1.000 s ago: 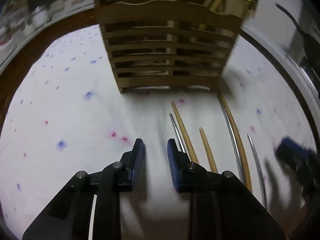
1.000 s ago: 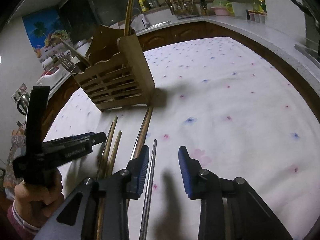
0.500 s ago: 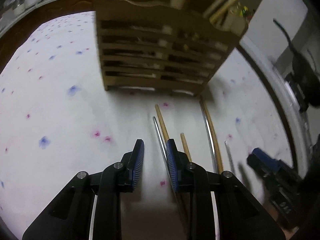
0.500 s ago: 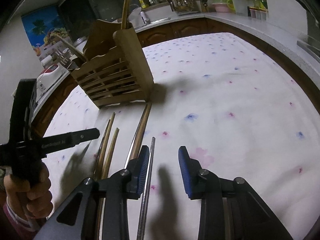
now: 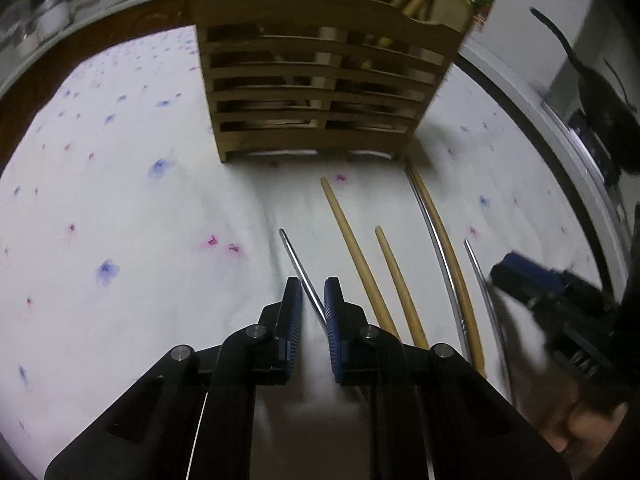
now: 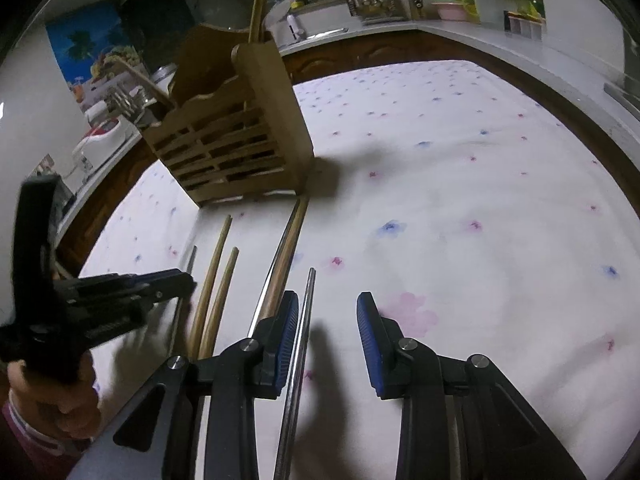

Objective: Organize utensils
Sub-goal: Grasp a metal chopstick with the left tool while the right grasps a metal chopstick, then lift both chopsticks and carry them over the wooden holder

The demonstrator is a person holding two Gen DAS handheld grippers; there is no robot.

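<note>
A slatted wooden utensil caddy (image 5: 320, 92) (image 6: 240, 148) stands on the flowered cloth, with chopsticks sticking up from it. Several chopsticks lie in front of it. My left gripper (image 5: 312, 300) points down at a metal chopstick (image 5: 300, 268) that runs slantwise between its blue pads. The jaws are closing, and cloth still shows between the left pad and the stick. Two wooden chopsticks (image 5: 356, 252) lie just right of it. My right gripper (image 6: 328, 320) is open, with another metal chopstick (image 6: 304, 320) lying on the cloth beside its left pad (image 6: 288, 320).
A metal and a wooden chopstick (image 5: 440, 248) (image 6: 284, 256) lie side by side, reaching the caddy's corner. A person's hand (image 6: 48, 400) holds the left gripper (image 6: 160, 284). White cloth (image 6: 460, 200) stretches to the right, and a counter with dishes (image 6: 452, 8) runs behind.
My left gripper shifted right until the metal chopstick came between its pads, and its jaws narrowed. That chopstick's far end swung left, away from the wooden one. The right gripper stayed put.
</note>
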